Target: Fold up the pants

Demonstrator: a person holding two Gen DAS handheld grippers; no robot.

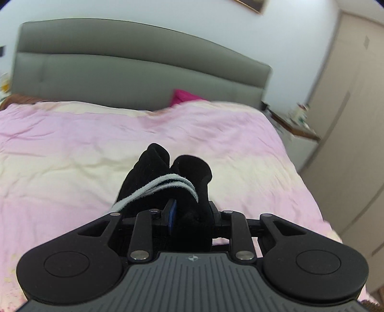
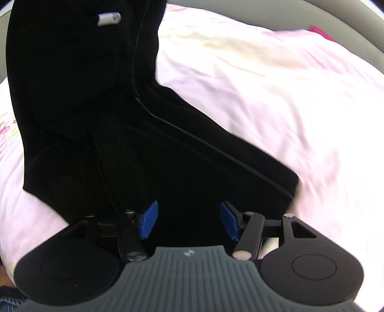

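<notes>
Pink and cream bedding [image 1: 84, 148] covers a bed that fills both views, slightly blurred. The left gripper [image 1: 189, 216] has its jaws drawn close together, pinching a bunched wad of the black pants [image 1: 168, 177]. One blue pad [image 1: 172, 216] shows against the left side of the cloth; the other pad is hidden by fabric. A pale drawstring [image 1: 158, 186] loops across the top of the bunch, which bulges up past the fingertips in two rounded lumps.

The right gripper [image 2: 189, 220] has its jaws spread apart, both blue pads [image 2: 149, 219] standing clear with a wide gap between them. Black cloth lies in that gap and under it; the pads do not appear to press on it, though the dark fabric makes contact hard to judge. From this gripper the pants [image 2: 100, 115] rise up and to the left in a broad dark sheet, with a stitched seam running diagonally across it. A white drawstring tip [image 2: 109, 18] hangs near the top of the sheet. The lower right edge of the pants rests on the bedding [image 2: 276, 91].

Beyond the bed stands a grey padded headboard [image 1: 134, 64], with a bright pink pillow [image 1: 184, 97] peeking above the cover. To the right are a wooden bedside table [image 1: 297, 124] with small blurred items on it, and a beige wardrobe door [image 1: 348, 115] against a pale wall.
</notes>
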